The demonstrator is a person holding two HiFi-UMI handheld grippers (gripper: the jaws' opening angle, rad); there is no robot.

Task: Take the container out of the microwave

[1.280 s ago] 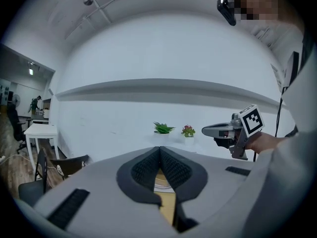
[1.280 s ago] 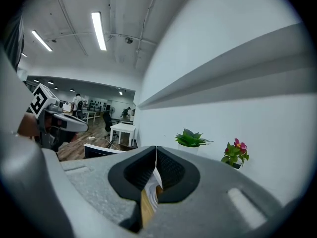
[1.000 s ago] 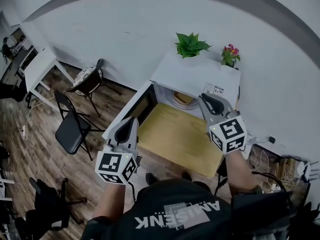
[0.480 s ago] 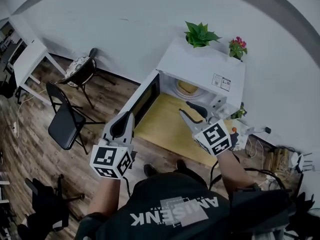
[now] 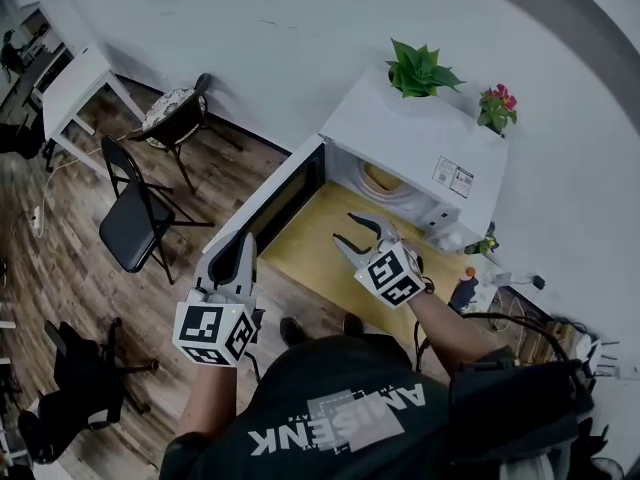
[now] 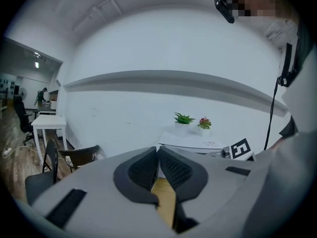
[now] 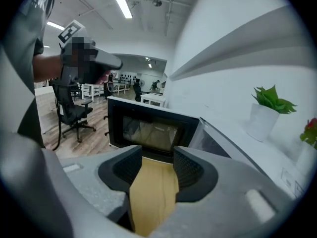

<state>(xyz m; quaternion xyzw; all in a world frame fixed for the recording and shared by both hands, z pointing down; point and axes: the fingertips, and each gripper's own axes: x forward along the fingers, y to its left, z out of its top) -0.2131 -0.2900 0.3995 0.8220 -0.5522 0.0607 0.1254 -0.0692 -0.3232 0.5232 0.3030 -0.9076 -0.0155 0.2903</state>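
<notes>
The white microwave (image 5: 405, 143) stands on a wooden table (image 5: 310, 238) with its door (image 5: 270, 208) swung open to the left. Inside, a tan container (image 5: 378, 178) rests on the white turntable. My right gripper (image 5: 343, 227) hovers over the table in front of the opening, short of the container. Its jaws have just been opening and stand open with nothing between them. In the right gripper view, the right gripper (image 7: 156, 157) frames only tabletop, with the door's dark window (image 7: 148, 130) ahead. My left gripper (image 5: 244, 243) is shut and empty by the door's outer edge; the left gripper (image 6: 157, 152) faces the microwave (image 6: 190, 144).
A green plant (image 5: 420, 68) and a pink-flowered plant (image 5: 497, 106) stand on top of the microwave. A small bottle (image 5: 462, 290) and cables lie at the table's right end. Black folding chairs (image 5: 135, 223) and a white desk (image 5: 75, 83) stand on the wood floor to the left.
My right gripper came down and left from the microwave's front right corner to above the table, and its jaws opened. The left gripper sank a little beside the door.
</notes>
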